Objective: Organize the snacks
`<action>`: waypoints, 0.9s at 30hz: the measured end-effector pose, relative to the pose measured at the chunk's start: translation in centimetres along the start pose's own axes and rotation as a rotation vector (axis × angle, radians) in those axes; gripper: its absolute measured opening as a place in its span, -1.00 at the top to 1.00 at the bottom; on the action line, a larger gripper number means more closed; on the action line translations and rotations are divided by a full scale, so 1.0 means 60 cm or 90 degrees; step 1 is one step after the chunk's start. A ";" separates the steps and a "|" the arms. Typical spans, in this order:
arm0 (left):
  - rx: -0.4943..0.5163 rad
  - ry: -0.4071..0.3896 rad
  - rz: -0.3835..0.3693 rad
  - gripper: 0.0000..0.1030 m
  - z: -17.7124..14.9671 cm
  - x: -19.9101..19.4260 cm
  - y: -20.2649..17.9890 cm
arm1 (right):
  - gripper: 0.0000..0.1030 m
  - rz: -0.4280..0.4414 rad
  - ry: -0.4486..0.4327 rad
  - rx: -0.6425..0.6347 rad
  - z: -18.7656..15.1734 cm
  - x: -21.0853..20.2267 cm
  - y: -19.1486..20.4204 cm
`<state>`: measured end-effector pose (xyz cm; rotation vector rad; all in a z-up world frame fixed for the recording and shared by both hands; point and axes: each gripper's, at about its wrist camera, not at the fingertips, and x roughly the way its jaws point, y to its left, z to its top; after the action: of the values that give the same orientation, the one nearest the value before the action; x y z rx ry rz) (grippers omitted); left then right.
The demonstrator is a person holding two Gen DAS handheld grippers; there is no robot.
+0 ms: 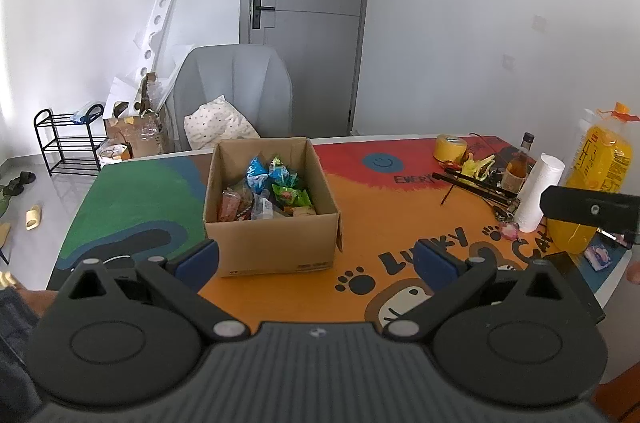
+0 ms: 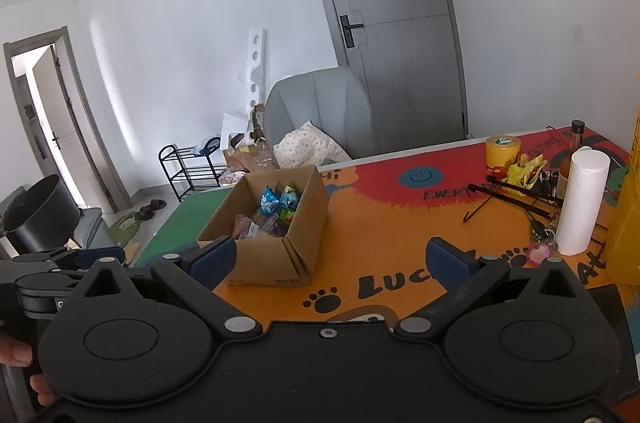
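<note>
An open cardboard box stands on the colourful table mat, with several snack packets inside, blue, green and pink ones. My left gripper hovers just in front of the box, open and holding nothing. In the right wrist view the same box sits ahead and to the left, snack packets showing inside. My right gripper is open and empty above the orange part of the mat. The right gripper's body shows at the right edge of the left wrist view.
At the table's right stand a paper towel roll, a big yellow oil bottle, a small dark bottle, yellow tape and black rods. A grey chair with a pillow is behind the table. A hand holds the left gripper.
</note>
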<state>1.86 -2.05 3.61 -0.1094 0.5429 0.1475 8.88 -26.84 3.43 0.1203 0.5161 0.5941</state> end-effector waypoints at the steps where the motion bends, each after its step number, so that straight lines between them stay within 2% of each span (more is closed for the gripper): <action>1: 0.001 0.000 -0.001 -0.99 -0.001 -0.001 0.000 | -1.00 0.000 0.000 0.000 0.000 -0.001 0.000; 27: 0.008 0.005 -0.006 -0.99 -0.002 -0.001 -0.005 | -1.00 0.003 0.001 -0.002 0.001 -0.003 0.003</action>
<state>1.80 -2.40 3.54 -0.1005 0.5503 0.1341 8.69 -26.81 3.60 0.1173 0.5167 0.6003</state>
